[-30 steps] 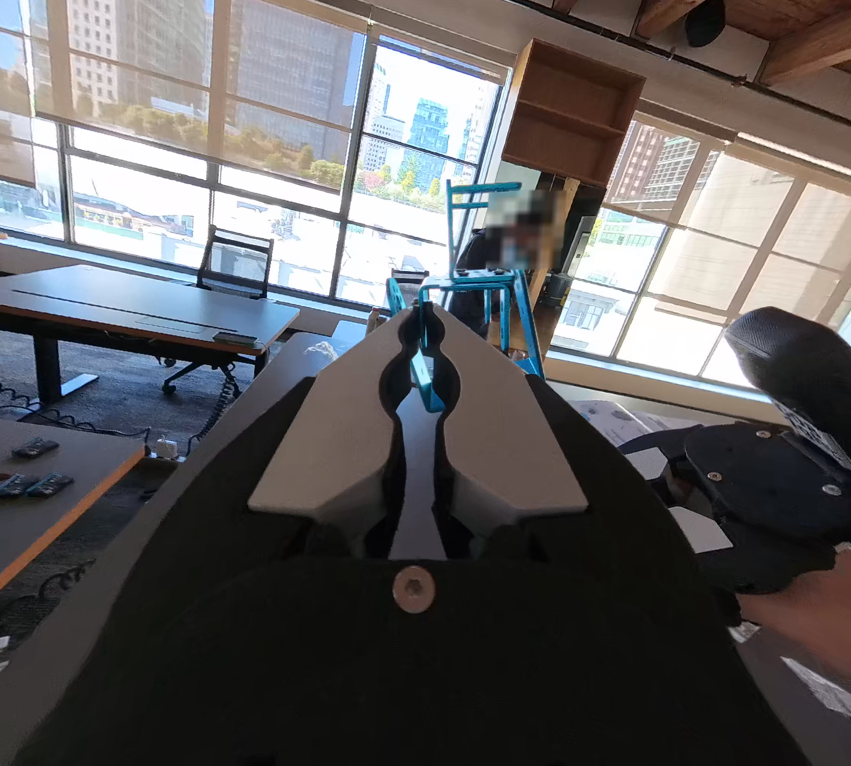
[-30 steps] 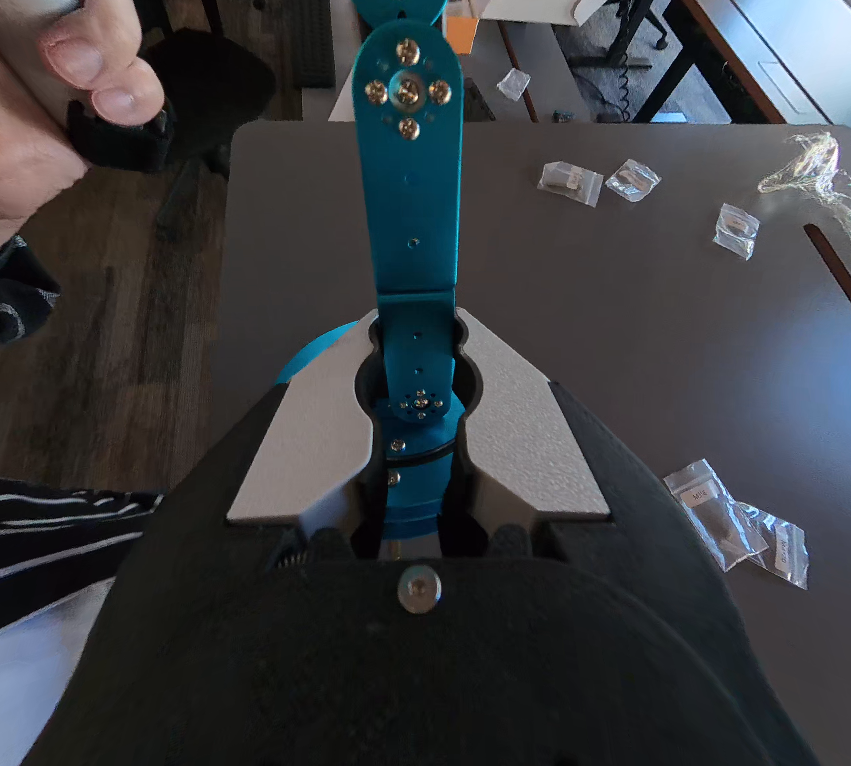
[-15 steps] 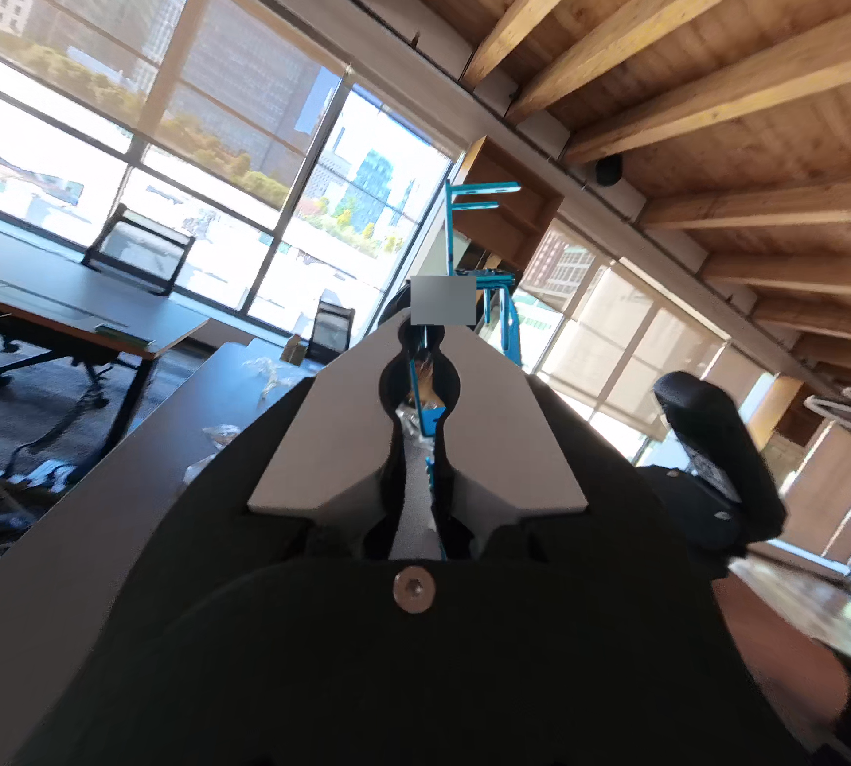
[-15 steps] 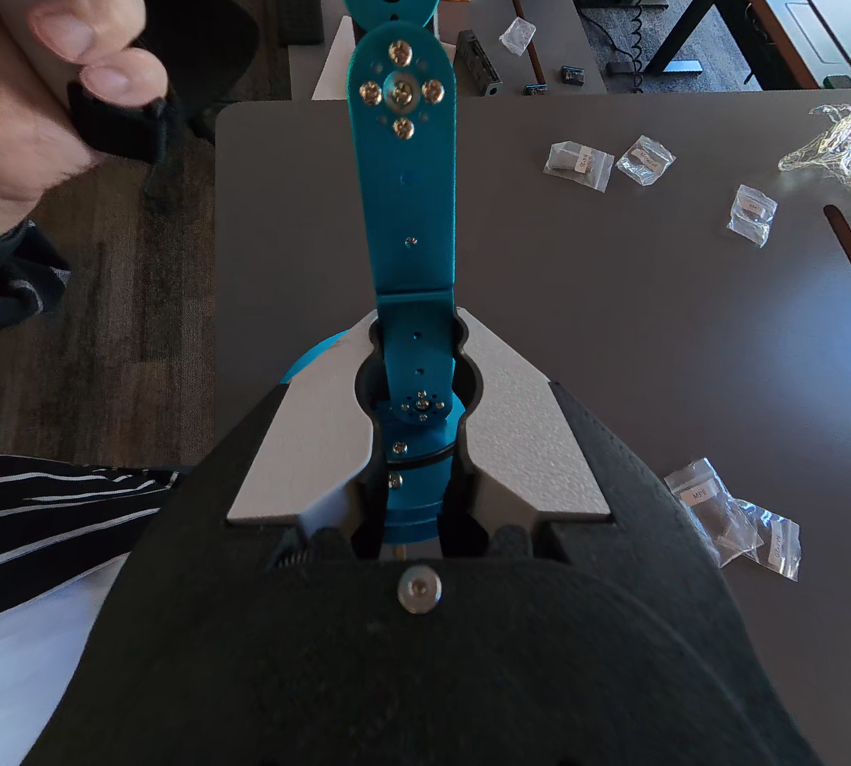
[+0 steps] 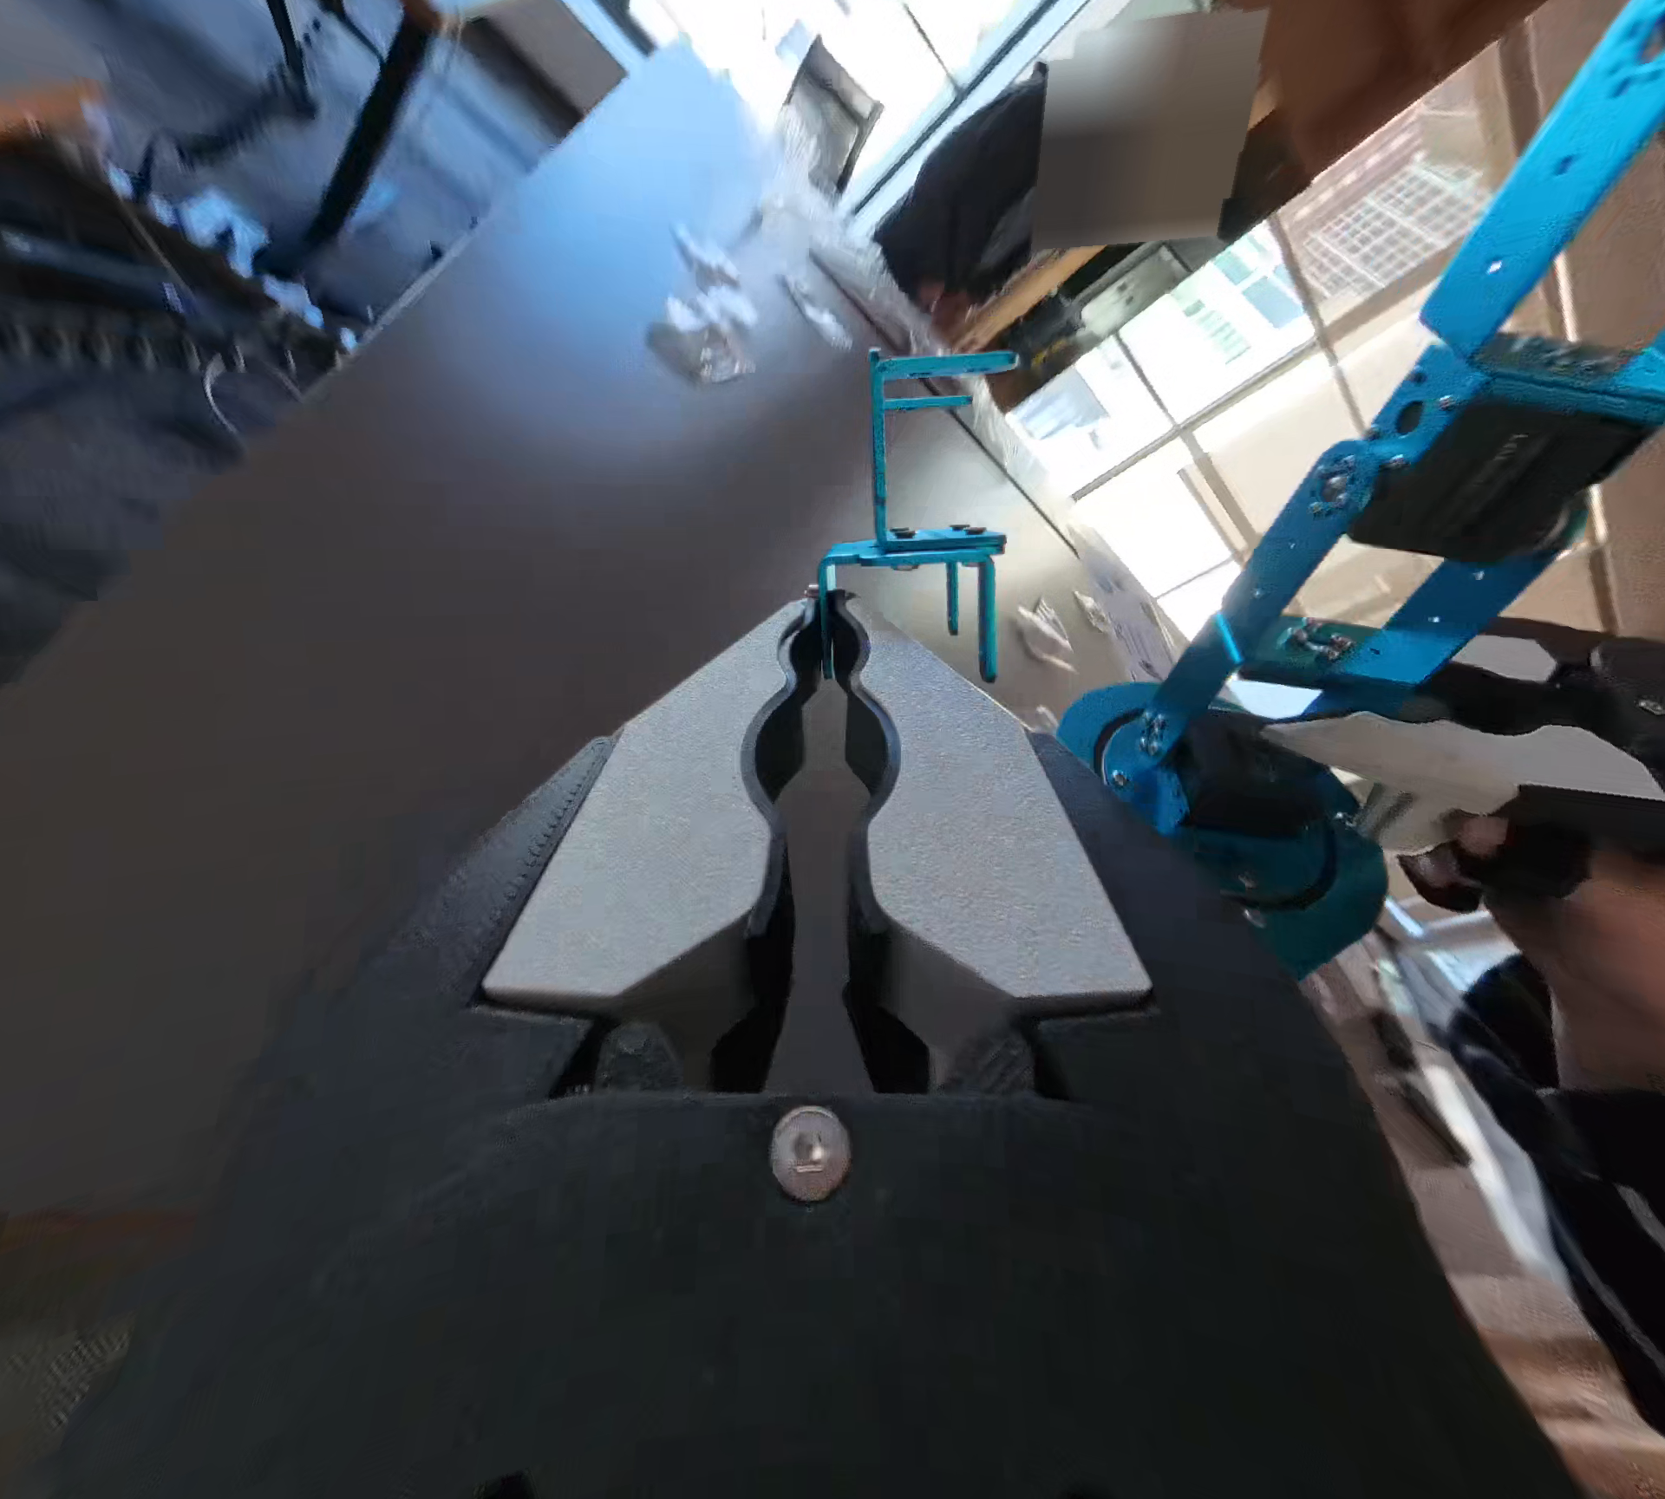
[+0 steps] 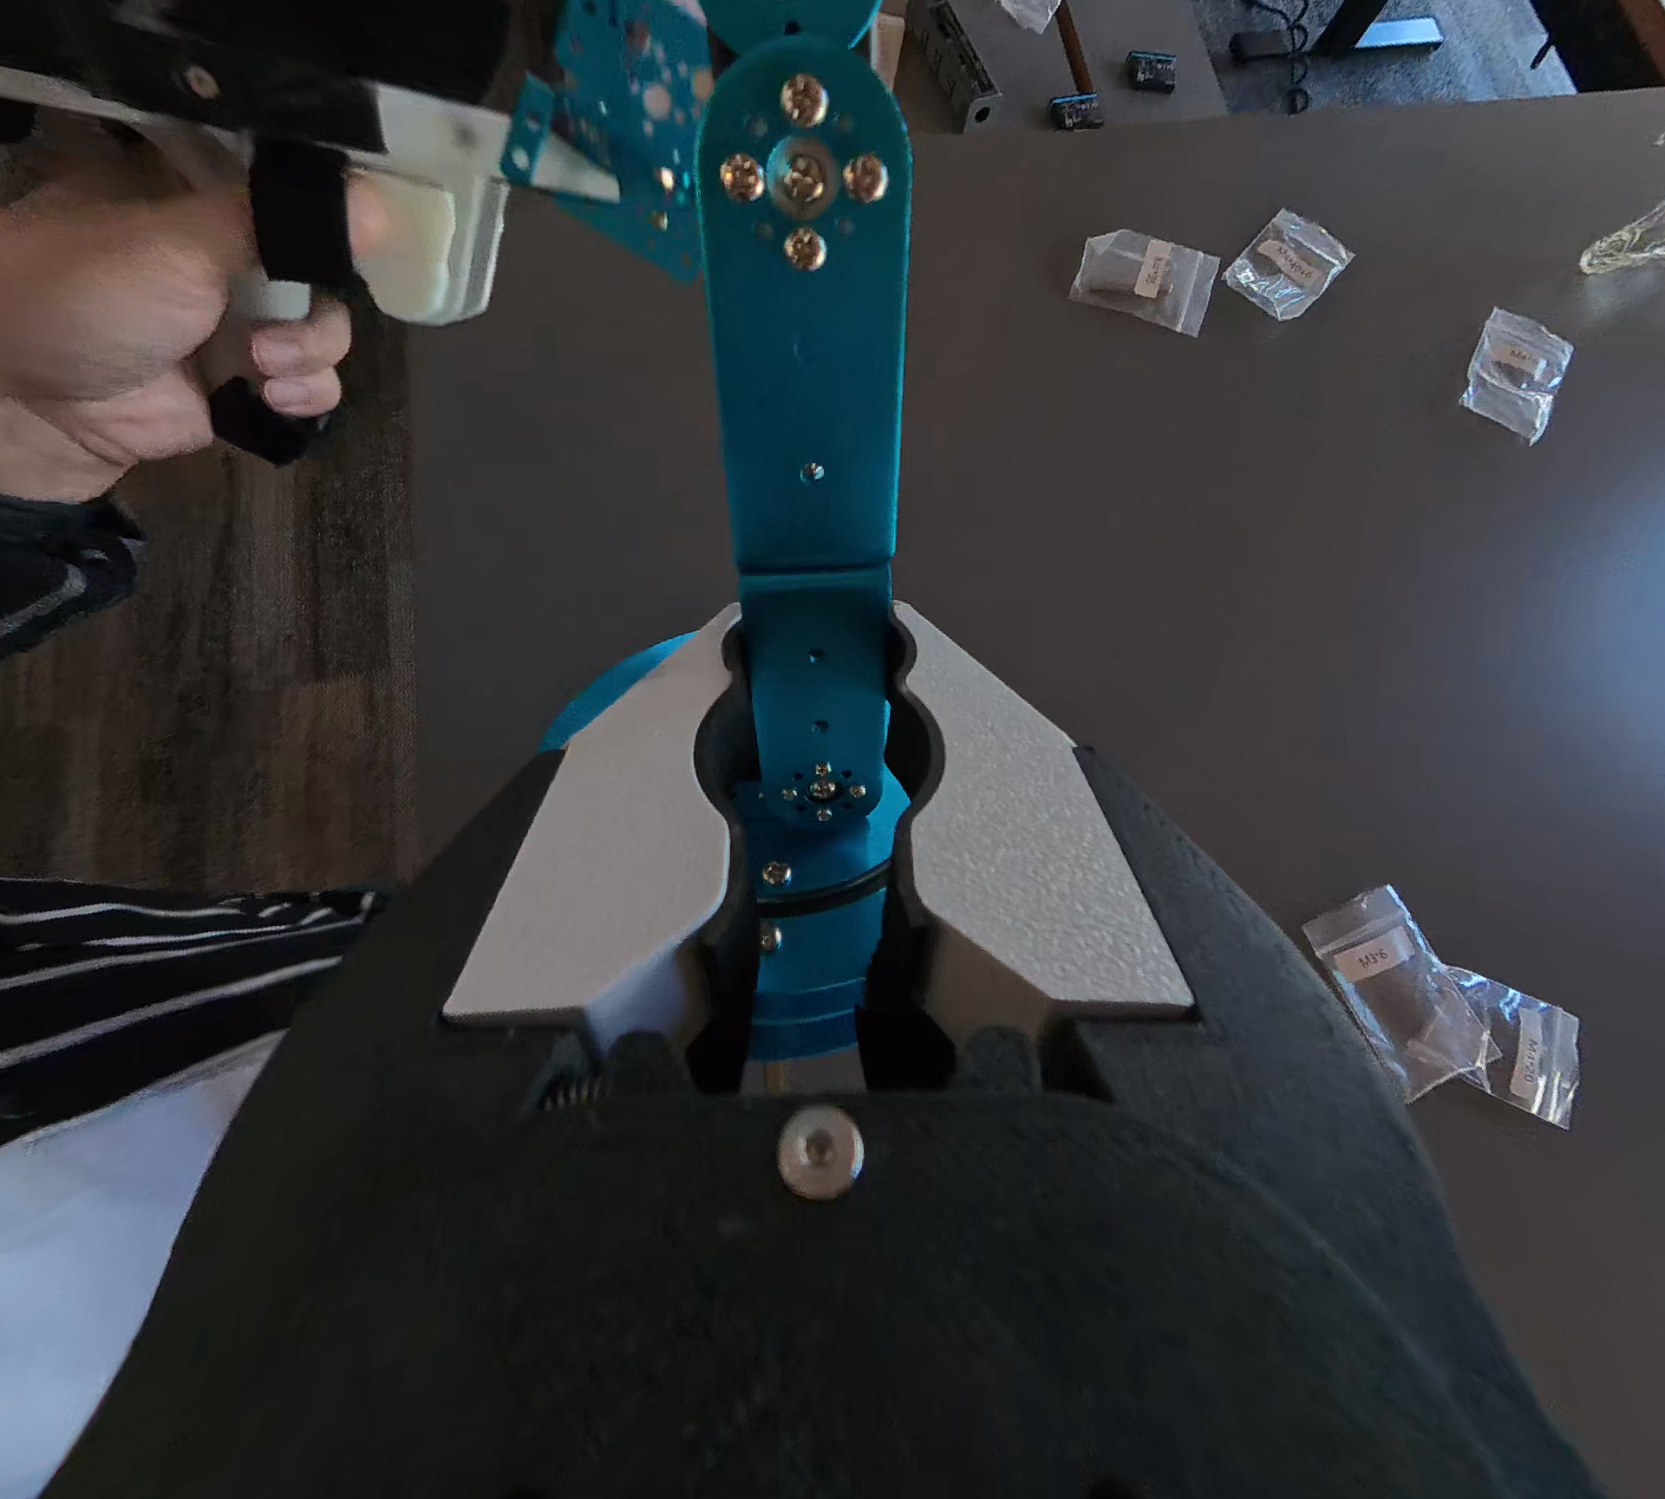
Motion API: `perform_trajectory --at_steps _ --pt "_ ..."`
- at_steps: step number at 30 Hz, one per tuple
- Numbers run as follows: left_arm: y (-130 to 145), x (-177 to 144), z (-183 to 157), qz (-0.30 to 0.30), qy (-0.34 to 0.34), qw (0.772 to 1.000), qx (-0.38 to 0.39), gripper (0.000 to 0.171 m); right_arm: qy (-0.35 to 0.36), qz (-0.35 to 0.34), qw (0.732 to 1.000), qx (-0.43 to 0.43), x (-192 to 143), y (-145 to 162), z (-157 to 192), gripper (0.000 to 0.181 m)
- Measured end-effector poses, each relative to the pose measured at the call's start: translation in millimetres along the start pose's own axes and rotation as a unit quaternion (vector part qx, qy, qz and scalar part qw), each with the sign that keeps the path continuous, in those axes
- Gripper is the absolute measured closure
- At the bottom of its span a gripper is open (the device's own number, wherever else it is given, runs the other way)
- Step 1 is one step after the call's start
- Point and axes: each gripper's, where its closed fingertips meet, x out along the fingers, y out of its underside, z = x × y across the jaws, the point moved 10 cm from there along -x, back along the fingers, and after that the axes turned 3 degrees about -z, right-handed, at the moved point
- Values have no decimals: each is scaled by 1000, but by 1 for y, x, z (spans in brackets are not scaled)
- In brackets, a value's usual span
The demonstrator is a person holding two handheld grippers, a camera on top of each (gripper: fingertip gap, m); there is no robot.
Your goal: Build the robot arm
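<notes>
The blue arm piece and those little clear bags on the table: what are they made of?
The blue arm piece looks like thin sheet metal with a satin blue finish, perhaps anodized aluminium: crisp fold, punched holes, brass-coloured screws. The little clear bags look like glossy plastic film: see-through, crinkled, glinting.

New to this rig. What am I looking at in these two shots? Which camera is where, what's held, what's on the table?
No robot arm here: a person holds a two-finger gripper in each hand, and each gripper carries a wide-angle camera looking along its fingers.

Left wrist view: the left gripper is shut on a small blue bracket assembly, pinching a thin tab at its fingertips. The right gripper shows at the right edge.

Right wrist view: the right gripper is shut on a blue jointed arm of metal links, clamped near its round base. The person's left hand holds the other gripper at upper left.

Below lies a dark table with small clear plastic bags scattered on it, contents too small to tell.
</notes>
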Motion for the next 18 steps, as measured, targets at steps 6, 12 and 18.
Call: perform_trajectory --at_steps 6,12,18 --pt "16 9 21 116 -5 987 -113 171 -9 17 1000 3 5 -5 -3 158" --pt "24 2 40 73 -52 959 -268 171 -22 24 999 6 8 -7 -6 158" --pt "26 0 40 86 -108 934 -329 169 -30 31 999 11 11 -9 -9 158"
